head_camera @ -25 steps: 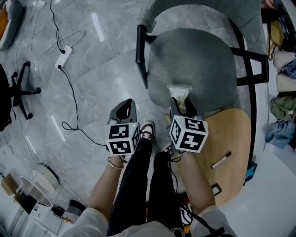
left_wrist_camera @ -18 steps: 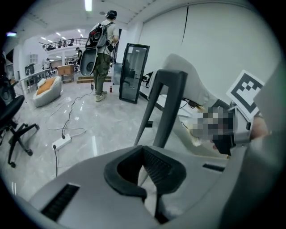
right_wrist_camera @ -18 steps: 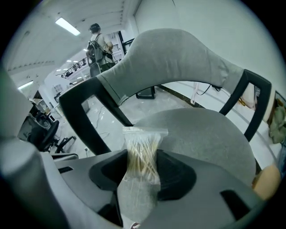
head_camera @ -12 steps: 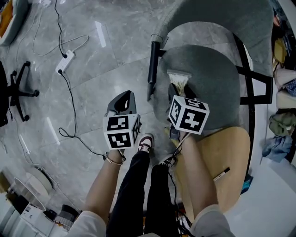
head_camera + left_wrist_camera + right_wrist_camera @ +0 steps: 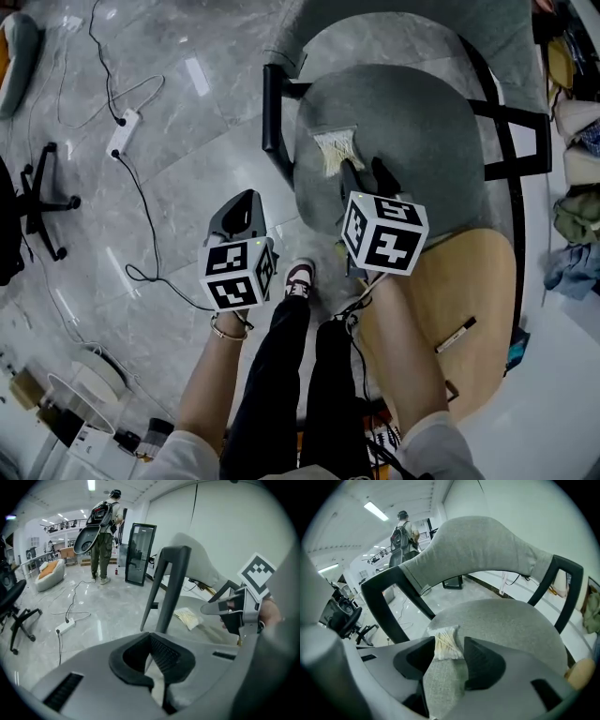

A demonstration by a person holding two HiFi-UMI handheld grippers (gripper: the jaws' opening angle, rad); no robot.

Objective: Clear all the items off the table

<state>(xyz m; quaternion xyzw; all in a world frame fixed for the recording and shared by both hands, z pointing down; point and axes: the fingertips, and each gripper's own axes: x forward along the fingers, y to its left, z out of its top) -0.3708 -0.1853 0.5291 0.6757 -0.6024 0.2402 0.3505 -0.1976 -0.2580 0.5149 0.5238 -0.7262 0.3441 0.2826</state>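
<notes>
A clear packet of cotton swabs (image 5: 337,150) (image 5: 446,647) lies flat on the seat of the grey upholstered chair (image 5: 427,122). My right gripper (image 5: 364,172) (image 5: 449,638) hovers just behind it, open. Its jaws have just opened a little wider, and the packet's near end sits between the fingertips without being pinched. My left gripper (image 5: 246,202) (image 5: 151,635) hangs over the floor to the left of the chair, shut on nothing. In the left gripper view the packet (image 5: 187,618) shows on the seat. A marker pen (image 5: 457,335) lies on the round wooden table (image 5: 478,272).
The chair's black frame (image 5: 272,108) and padded back (image 5: 473,545) ring the seat. A power strip (image 5: 119,137) with cables and an office chair base (image 5: 37,202) are on the floor at left. Clothes (image 5: 579,220) pile up at right. A person with a backpack (image 5: 101,531) stands far off.
The swab packet was between the right gripper's jaws over the seat; it now lies on the seat ahead of the fingertips. The left gripper stays over the floor.
</notes>
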